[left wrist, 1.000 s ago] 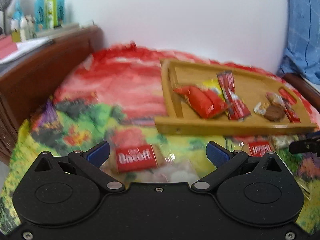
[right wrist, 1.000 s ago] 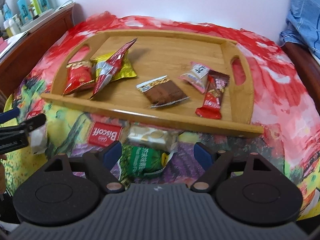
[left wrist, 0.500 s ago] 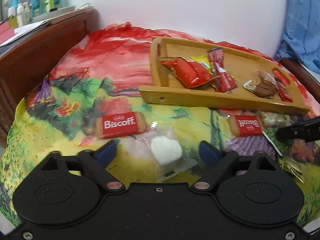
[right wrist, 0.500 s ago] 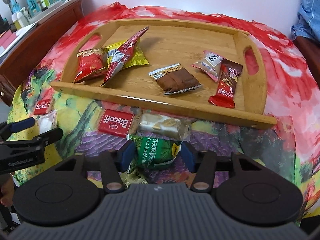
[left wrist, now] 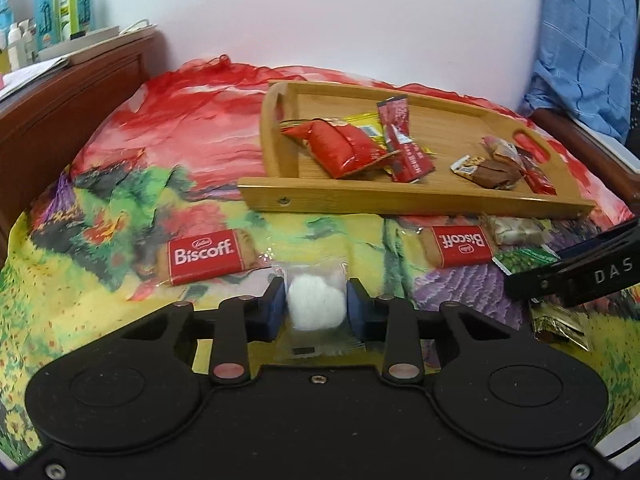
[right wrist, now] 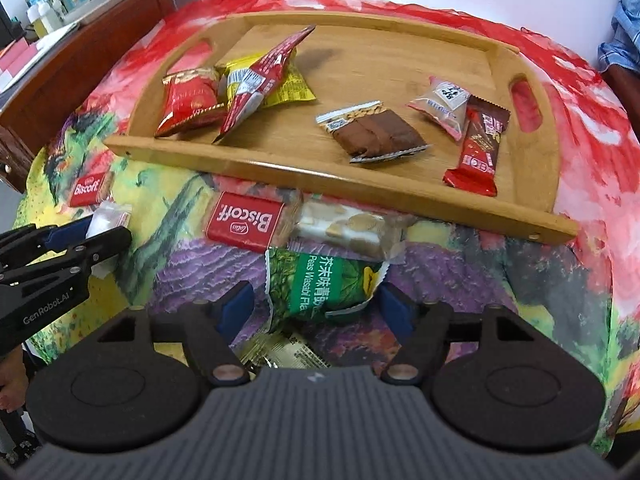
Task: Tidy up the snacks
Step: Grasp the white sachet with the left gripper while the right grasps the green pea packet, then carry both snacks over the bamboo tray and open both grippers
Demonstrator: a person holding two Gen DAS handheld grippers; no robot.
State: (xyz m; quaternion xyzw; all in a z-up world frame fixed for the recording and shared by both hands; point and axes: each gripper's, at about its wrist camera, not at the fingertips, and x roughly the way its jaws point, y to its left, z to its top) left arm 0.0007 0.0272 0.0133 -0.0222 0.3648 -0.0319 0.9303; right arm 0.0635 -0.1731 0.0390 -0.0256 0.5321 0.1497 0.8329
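Observation:
My left gripper (left wrist: pixel 316 304) is shut on a clear packet with a white sweet (left wrist: pixel 317 303) lying on the colourful cloth; the packet also shows in the right wrist view (right wrist: pixel 108 216). My right gripper (right wrist: pixel 318 306) is open, its pads either side of a green wasabi peas packet (right wrist: pixel 320 280) on the cloth. A wooden tray (right wrist: pixel 320 170) behind holds several snack packets. Two red Biscoff packs lie in front of the tray, one on the left (left wrist: pixel 206 256) and one on the right (left wrist: pixel 462 244), next to a nougat packet (right wrist: pixel 352 230).
A wooden sideboard (left wrist: pixel 68 92) with bottles stands at the left. Blue cloth (left wrist: pixel 584 40) hangs at the right over a wooden edge. A gold wrapper (left wrist: pixel 560 320) lies near the right gripper. A white wall is behind.
My left gripper has closed on the white sweet packet. My right gripper has moved forward and down so that its open pads flank the green peas packet.

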